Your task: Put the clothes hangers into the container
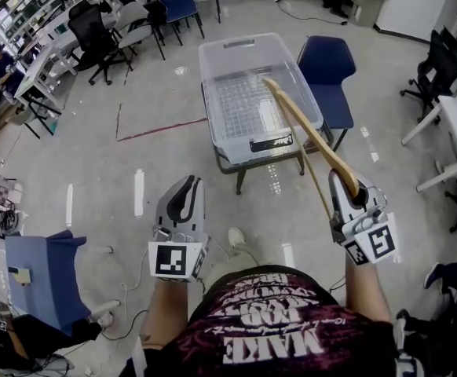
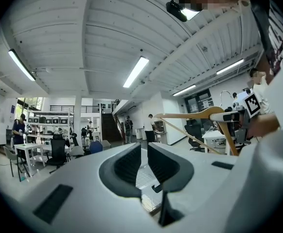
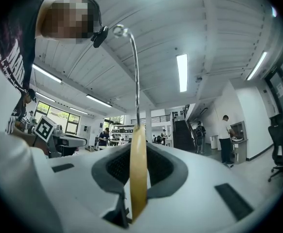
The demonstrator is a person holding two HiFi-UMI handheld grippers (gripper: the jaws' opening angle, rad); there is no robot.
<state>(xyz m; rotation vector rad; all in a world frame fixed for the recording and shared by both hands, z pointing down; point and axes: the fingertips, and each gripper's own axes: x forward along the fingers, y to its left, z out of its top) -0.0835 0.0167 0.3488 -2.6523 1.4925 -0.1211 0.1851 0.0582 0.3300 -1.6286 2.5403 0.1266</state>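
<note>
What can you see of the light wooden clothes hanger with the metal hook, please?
The light wooden clothes hanger is a curved piece with a thin lower crossbar and a silver wire hook standing up. The right gripper is shut on its middle; nothing else touches it. Its far arm points over the clear plastic container.
</note>
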